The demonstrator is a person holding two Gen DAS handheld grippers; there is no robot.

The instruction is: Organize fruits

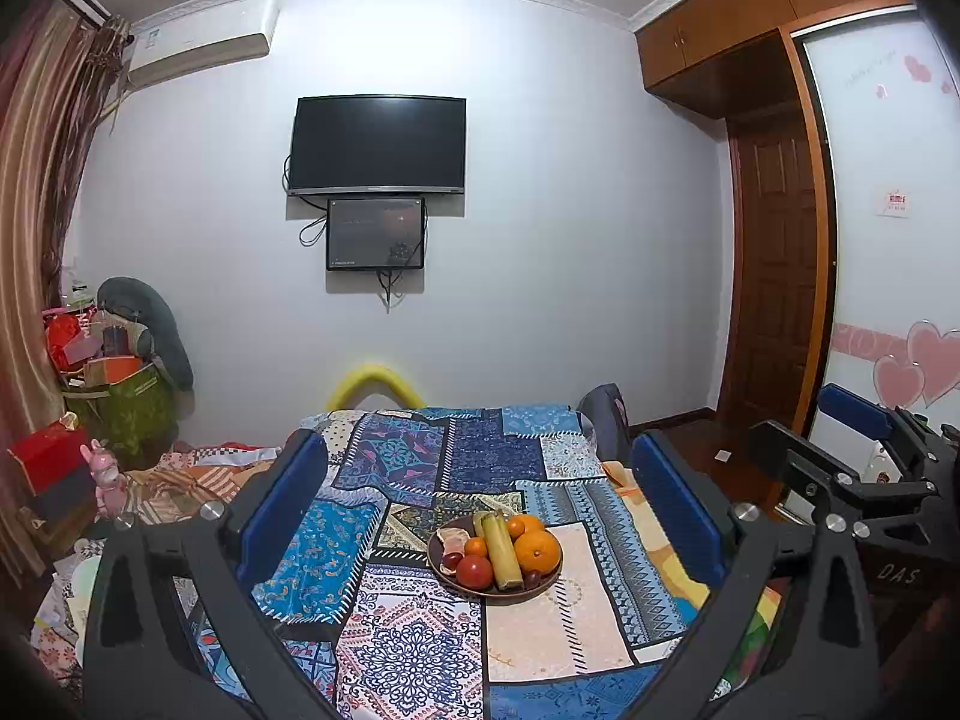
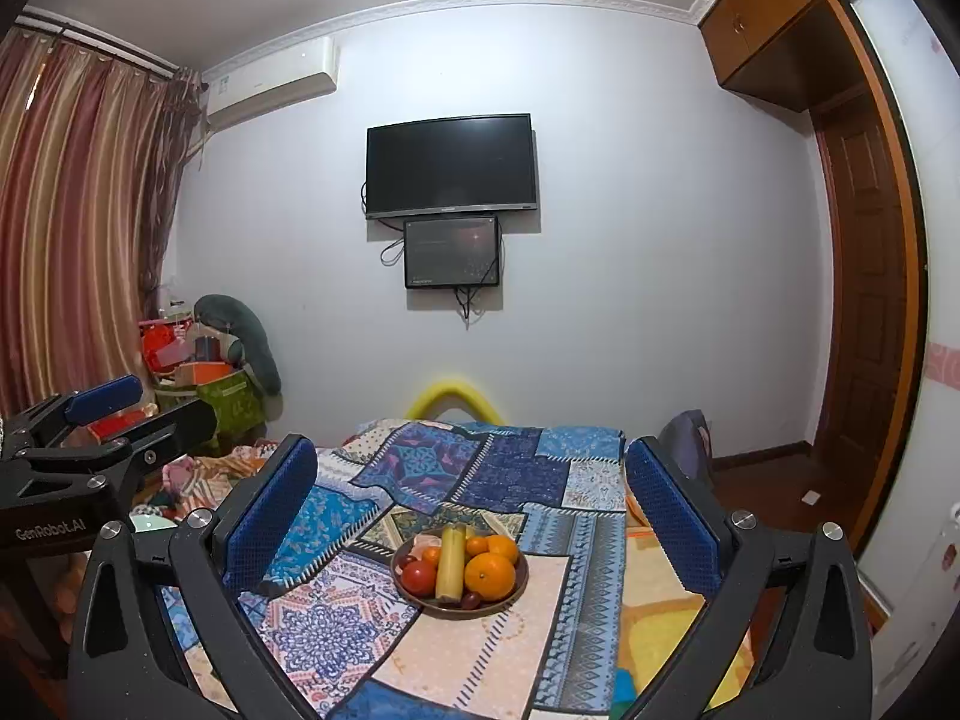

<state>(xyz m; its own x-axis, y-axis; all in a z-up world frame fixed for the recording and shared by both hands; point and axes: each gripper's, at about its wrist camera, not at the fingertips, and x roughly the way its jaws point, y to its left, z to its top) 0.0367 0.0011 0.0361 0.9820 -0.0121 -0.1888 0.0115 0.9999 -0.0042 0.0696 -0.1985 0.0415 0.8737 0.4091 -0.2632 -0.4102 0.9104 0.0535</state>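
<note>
A brown plate (image 1: 522, 595) (image 2: 456, 611) sits on the patchwork tablecloth (image 1: 420, 648) (image 2: 336, 630). It holds a large orange (image 1: 537, 552) (image 2: 489, 576), a red tomato (image 1: 474, 571) (image 2: 418, 577), yellow-green stalk pieces (image 1: 501, 552) (image 2: 451, 561), small tangerines (image 1: 476, 547), dark red dates (image 1: 453, 561) and a pinkish piece (image 1: 450, 540). My left gripper (image 1: 477, 468) (image 2: 141, 411) hovers open above and short of the plate, with nothing between its blue pads. My right gripper (image 2: 471, 456) (image 1: 822, 432) is open too, level with the left one and to its right, and holds nothing.
Beyond the table's far edge are a yellow foam arch (image 1: 375, 387) and a dark bag (image 1: 606, 420). Piled boxes and bags (image 1: 114, 372) and rumpled bedding (image 1: 180, 480) fill the left. A TV (image 1: 378, 144) hangs on the wall; a wooden door (image 1: 774, 276) and wardrobe are at right.
</note>
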